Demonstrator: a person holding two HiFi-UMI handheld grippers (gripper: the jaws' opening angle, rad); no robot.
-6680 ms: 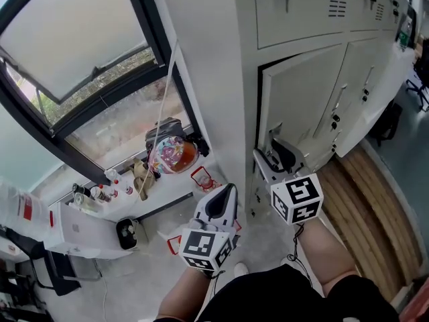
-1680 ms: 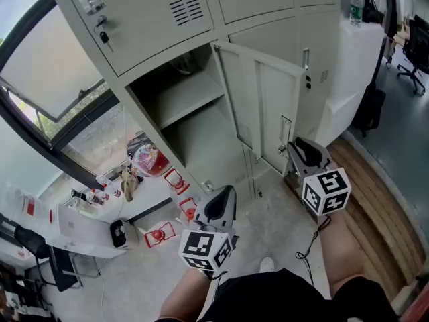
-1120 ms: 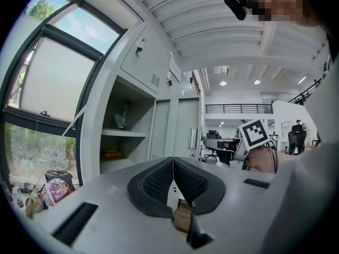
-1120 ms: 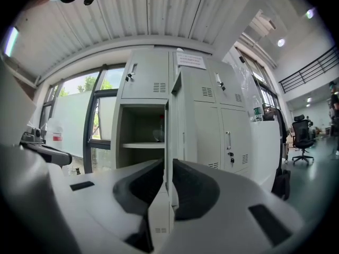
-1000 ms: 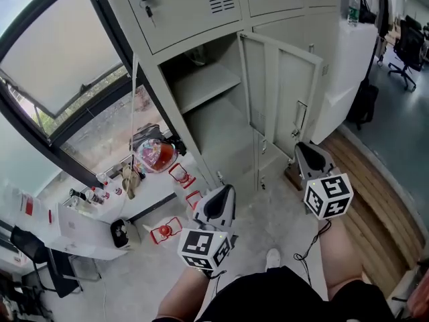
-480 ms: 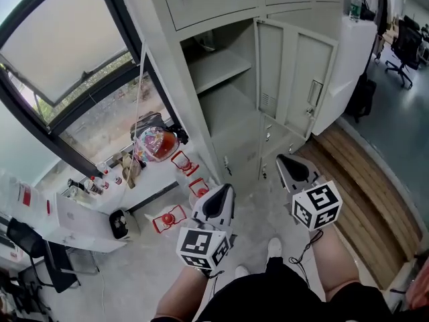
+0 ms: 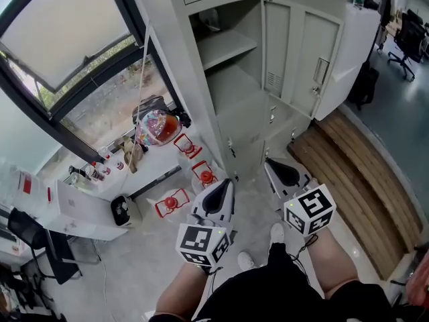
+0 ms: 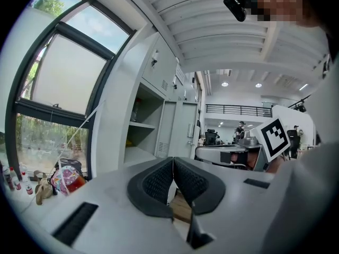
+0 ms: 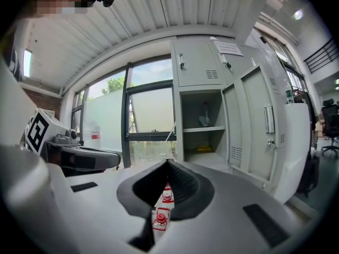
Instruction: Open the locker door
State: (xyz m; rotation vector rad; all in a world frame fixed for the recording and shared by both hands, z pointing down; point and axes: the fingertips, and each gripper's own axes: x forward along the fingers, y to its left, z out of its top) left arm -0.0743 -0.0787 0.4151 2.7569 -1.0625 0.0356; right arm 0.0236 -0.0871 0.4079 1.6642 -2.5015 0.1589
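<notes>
Locker door stood wide open, ahead and to the right of your right gripper, which was nearer than your left gripper; both were closed and empty.

The left tool, jaws together and empty, faces the open locker.

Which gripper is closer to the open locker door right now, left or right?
Right. The right gripper is below the locker door, not touching it; the left gripper is farther away, toward the window side.
</notes>
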